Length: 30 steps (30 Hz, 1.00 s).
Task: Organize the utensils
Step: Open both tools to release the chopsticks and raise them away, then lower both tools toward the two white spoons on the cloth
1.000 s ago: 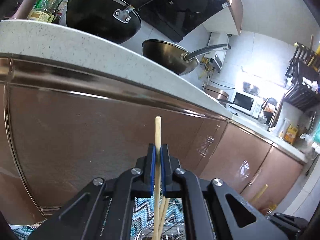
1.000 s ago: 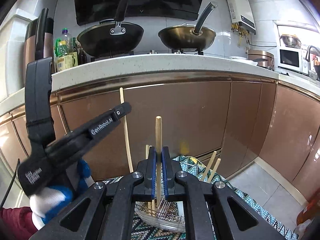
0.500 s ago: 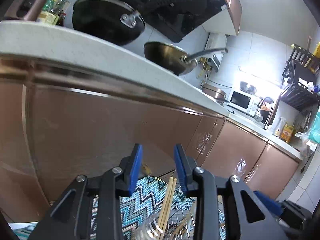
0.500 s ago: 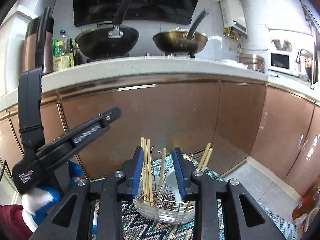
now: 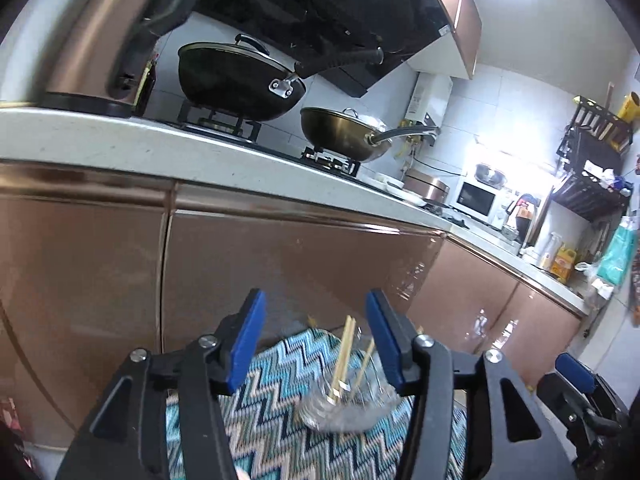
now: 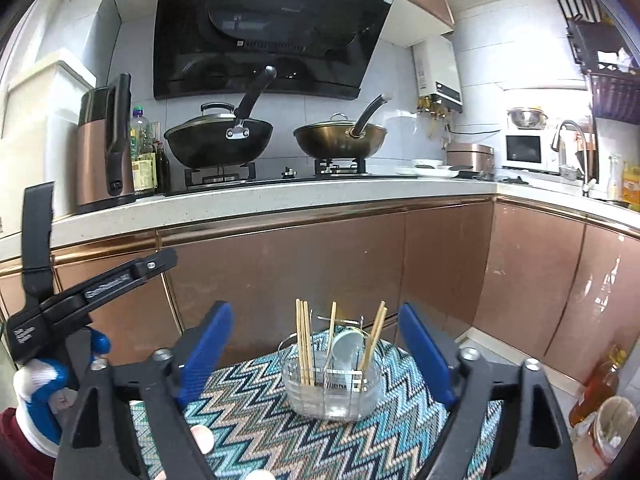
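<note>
A home kitchen. Two woks sit on a gas hob under a black range hood, set in a pale table over glossy copper-brown cabinet doors. A microwave, a tap and what looks like a rice cooker stand further along, with a wall water heater on white tiles.

Holder sits on the mat before the cabinets, chopsticks standing in its left, middle and right parts, spoon between them; worktop above carries kettle left, two woks right of it, microwave far right.
</note>
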{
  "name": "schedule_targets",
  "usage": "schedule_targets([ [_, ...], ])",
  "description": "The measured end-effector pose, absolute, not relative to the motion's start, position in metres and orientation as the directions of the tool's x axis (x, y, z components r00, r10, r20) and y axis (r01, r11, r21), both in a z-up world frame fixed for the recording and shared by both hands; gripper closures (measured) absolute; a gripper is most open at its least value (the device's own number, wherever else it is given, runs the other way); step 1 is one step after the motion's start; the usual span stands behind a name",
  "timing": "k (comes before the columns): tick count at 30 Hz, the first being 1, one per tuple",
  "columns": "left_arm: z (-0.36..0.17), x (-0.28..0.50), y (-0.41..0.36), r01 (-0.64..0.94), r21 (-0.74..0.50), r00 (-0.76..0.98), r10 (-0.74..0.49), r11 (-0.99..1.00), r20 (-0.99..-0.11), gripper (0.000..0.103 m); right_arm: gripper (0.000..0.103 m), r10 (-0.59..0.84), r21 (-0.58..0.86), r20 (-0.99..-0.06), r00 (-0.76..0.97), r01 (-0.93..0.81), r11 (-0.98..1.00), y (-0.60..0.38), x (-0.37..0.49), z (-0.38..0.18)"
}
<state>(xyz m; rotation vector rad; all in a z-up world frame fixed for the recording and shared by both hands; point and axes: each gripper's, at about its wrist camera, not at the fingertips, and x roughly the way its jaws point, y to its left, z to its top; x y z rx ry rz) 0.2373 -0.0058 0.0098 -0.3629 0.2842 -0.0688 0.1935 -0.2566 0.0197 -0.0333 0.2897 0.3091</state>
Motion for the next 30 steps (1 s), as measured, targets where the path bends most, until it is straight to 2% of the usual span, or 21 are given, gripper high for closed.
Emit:
schedule_targets([
  [4, 0.008, 0.207, -0.004, 0.032, -0.363, 0.951, -0.14, 0.931, -0.275, 0.047, 0.006, 0.261, 0.015, -0.291, 0.92, -0.268, 0.963, -0.261, 0.172, 0.022],
  [13, 0.008, 0.156, -0.012, 0.083, -0.321, 0.935, -0.185, 0.944, -0.302, 0.047, 0.0, 0.193, -0.009, -0.253, 0.948, -0.202, 0.979, -0.256, 0.122, 0.03],
  [18, 0.018, 0.134, -0.018, 0.1, -0.293, 0.939, -0.188, 0.951, -0.289, 0.046, 0.0, 0.216, -0.011, -0.217, 0.952, -0.224, 0.975, -0.253, 0.097, 0.035],
  [30, 0.046, 0.074, -0.032, 0.145, -0.244, 0.948, -0.205, 0.959, -0.243, 0.044, 0.0, 0.251, 0.084, -0.108, 0.962, -0.243, 0.967, -0.276, 0.042, 0.054],
])
